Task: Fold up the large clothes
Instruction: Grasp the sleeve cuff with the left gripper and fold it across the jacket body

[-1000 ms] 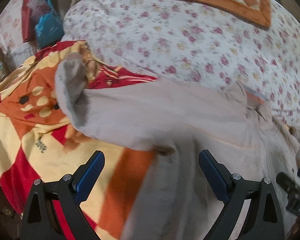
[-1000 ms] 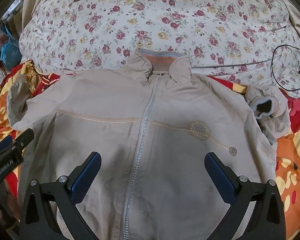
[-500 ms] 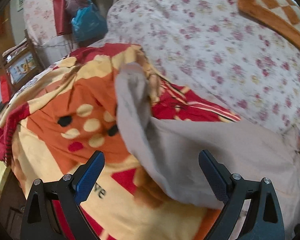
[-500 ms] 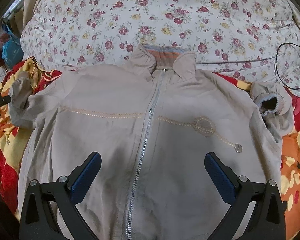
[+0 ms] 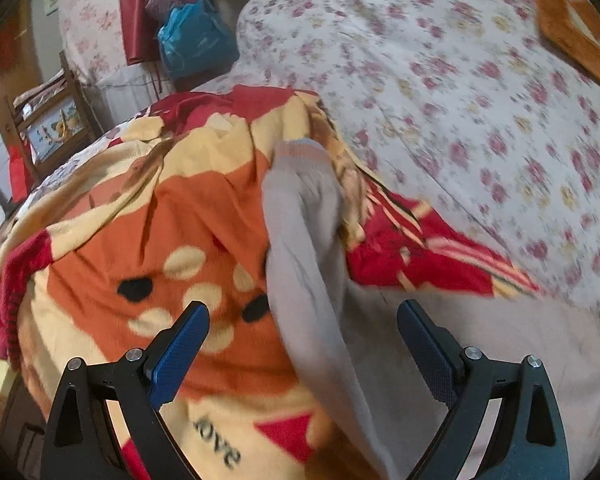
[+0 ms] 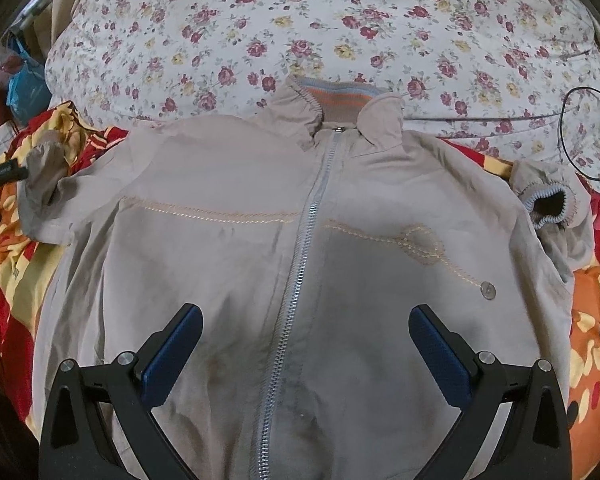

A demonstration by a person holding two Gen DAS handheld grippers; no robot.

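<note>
A beige zip-up jacket (image 6: 236,264) lies face up and zipped on a bed, collar away from me. My right gripper (image 6: 302,326) is open and empty, hovering over the jacket's lower front astride the zipper (image 6: 300,264). The right sleeve cuff (image 6: 548,204) is bunched at the right. My left gripper (image 5: 302,326) is open and empty above the jacket's left sleeve (image 5: 304,240), which lies folded upward on the blanket with its cuff (image 5: 300,152) far from me. The left gripper also shows in the right wrist view (image 6: 2,174) at the far left beside that sleeve.
An orange, red and yellow blanket (image 5: 140,240) lies under the jacket. A floral quilt (image 6: 300,20) is heaped behind the collar. A black cable (image 6: 580,136) lies on it at the right. A blue bag (image 5: 192,44) and a wooden chair (image 5: 48,120) stand off the bed's left.
My left gripper has swung left from the jacket's body to over the left sleeve. My right gripper has edged slightly left and back over the jacket front. Both stay open.
</note>
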